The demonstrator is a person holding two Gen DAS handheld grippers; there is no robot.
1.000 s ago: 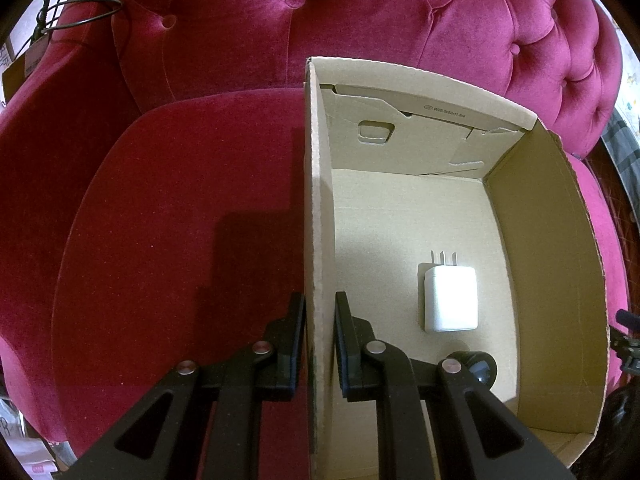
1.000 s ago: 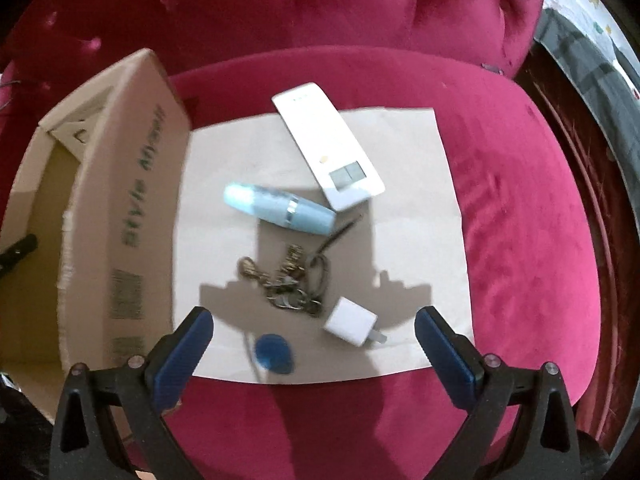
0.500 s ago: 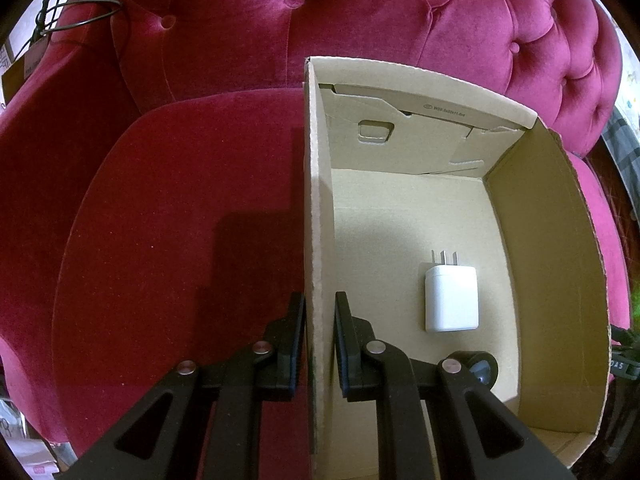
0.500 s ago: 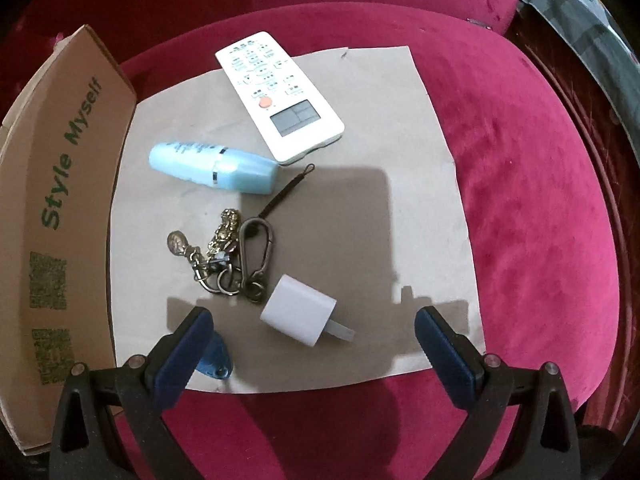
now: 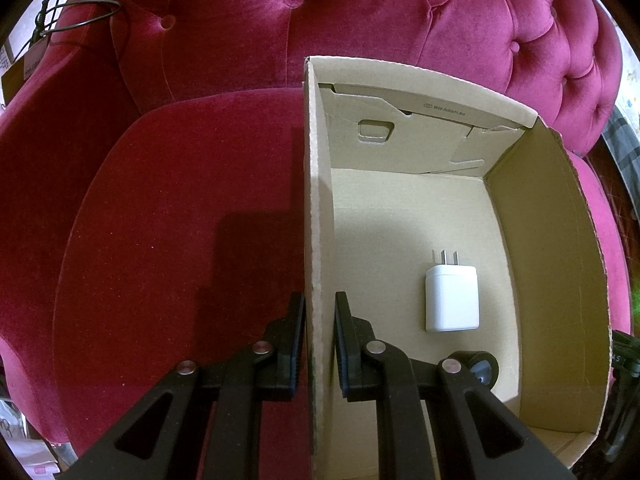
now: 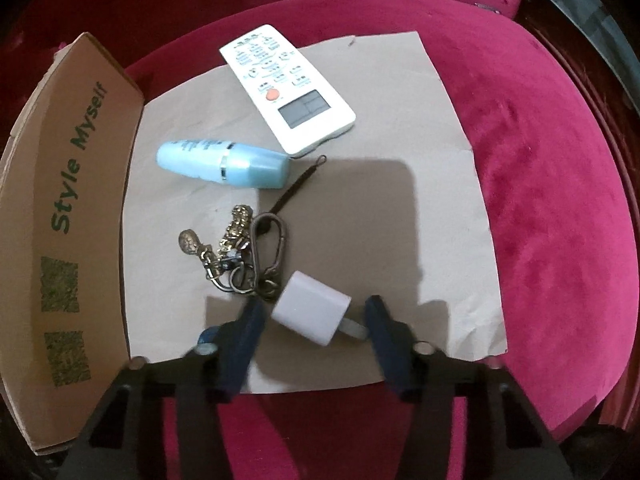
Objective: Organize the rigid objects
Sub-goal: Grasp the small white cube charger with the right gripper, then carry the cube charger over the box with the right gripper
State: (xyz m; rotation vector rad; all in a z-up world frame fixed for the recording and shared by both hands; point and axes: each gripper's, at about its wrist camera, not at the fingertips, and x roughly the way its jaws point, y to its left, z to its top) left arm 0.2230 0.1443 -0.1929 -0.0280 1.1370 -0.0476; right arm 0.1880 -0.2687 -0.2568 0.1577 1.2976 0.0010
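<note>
- Two grippers share one sorting job on a crimson velvet sofa (image 5: 168, 240). In the left wrist view, the left gripper (image 5: 318, 344) is pinched on the near side wall of the open cardboard box (image 5: 316, 200), one finger outside and one inside, exactly as it was a second ago. A white wall charger (image 5: 452, 300) already lies flat on the box floor, prongs pointing away, with a small dark round object (image 5: 480, 368), too hidden to name, near it.
- In the right wrist view, the right gripper (image 6: 314, 320) has dropped low over the brown paper sheet (image 6: 420, 140) and its jaws, spread wide a second ago, are closing around a small white cube charger (image 6: 312, 312); the blue pads flank it but do not yet look pressed against it.
- Waiting on the paper: a white remote control (image 6: 288, 88), a light-blue bottle (image 6: 224, 160) and a bunch of brass key rings (image 6: 240, 252). The cube looks next for the box.
</note>
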